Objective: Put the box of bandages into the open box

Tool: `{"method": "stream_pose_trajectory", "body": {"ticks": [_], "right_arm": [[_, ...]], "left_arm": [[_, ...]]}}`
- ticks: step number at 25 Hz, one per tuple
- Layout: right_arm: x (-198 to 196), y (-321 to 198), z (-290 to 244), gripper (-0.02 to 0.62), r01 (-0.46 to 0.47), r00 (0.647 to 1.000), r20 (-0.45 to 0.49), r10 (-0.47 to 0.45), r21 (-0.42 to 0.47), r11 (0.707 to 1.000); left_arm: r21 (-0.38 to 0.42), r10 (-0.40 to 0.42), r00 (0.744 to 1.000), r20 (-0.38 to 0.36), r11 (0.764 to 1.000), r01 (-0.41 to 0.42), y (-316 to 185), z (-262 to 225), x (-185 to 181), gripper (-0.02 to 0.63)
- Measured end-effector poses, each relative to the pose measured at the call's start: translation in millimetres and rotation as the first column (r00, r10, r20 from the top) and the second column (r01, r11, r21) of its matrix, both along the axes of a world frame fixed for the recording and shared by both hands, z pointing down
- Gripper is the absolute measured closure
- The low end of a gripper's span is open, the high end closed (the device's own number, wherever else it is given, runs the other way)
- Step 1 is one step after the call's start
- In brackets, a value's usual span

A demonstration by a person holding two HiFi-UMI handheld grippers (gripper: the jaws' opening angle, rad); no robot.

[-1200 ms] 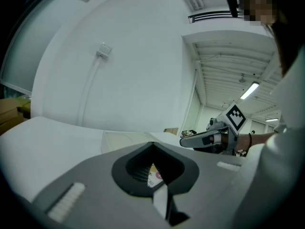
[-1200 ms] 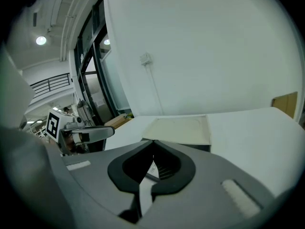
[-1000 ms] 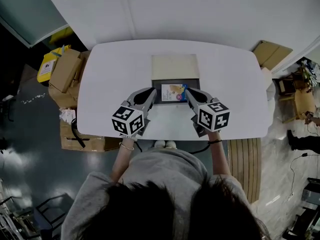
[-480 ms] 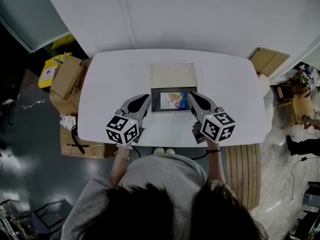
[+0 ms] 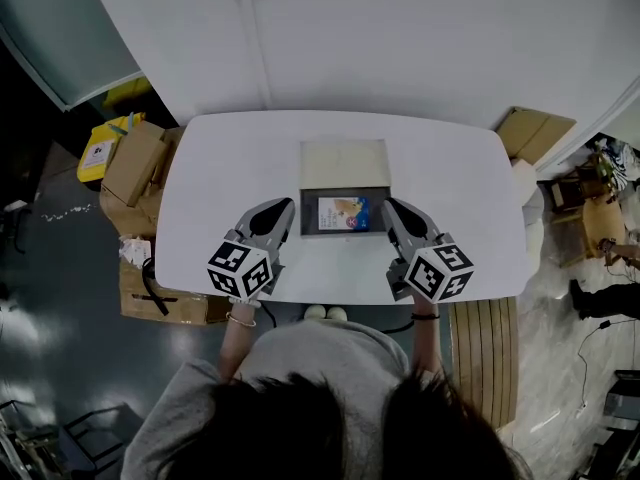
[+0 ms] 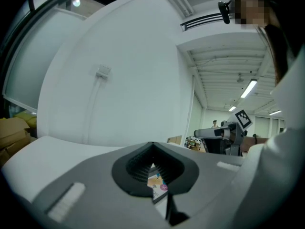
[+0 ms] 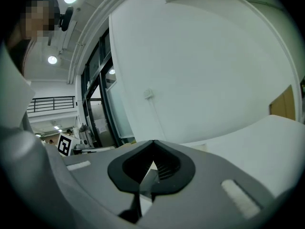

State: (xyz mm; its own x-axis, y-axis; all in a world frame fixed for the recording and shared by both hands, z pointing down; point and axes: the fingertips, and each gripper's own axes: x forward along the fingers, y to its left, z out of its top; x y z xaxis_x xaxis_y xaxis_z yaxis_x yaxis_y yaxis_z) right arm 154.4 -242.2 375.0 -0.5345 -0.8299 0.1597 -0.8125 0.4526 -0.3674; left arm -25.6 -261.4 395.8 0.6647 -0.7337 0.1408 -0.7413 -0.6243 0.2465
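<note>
The bandage box (image 5: pixel 346 213), printed in blue and tan, lies flat inside the dark open box (image 5: pixel 311 214) at the middle of the white table (image 5: pixel 220 158). The open box's beige lid (image 5: pixel 345 163) is folded back behind it. My left gripper (image 5: pixel 285 209) rests just left of the open box, shut and holding nothing. My right gripper (image 5: pixel 391 207) sits just right of it, also shut and holding nothing. In the left gripper view the closed jaws meet at the left gripper (image 6: pixel 152 144), and a bit of the bandage box (image 6: pixel 157 181) shows below them. The right gripper (image 7: pixel 153 143) looks the same in its own view.
Cardboard boxes (image 5: pixel 135 158) and a yellow item (image 5: pixel 97 146) are piled on the floor left of the table. More cardboard (image 5: pixel 535 130) leans at the right. A slatted wooden bench (image 5: pixel 485 343) stands by the table's near right corner. A white wall runs behind.
Both grippers have drawn back a little from the open box's front corners toward the table's near edge. The bandage box has stayed inside the open box.
</note>
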Motion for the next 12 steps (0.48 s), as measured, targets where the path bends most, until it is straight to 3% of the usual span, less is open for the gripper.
{"method": "stream_pose_trajectory", "body": {"ticks": [12], "right_arm": [[3.4, 0.3, 0.1, 0.583, -0.005, 1.000, -0.014, 0.005, 0.012, 1.000]], "left_arm": [[0.012, -0.014, 1.000, -0.005, 1.000, 0.014, 1.0, -2.2, -1.1, 0.612]]}}
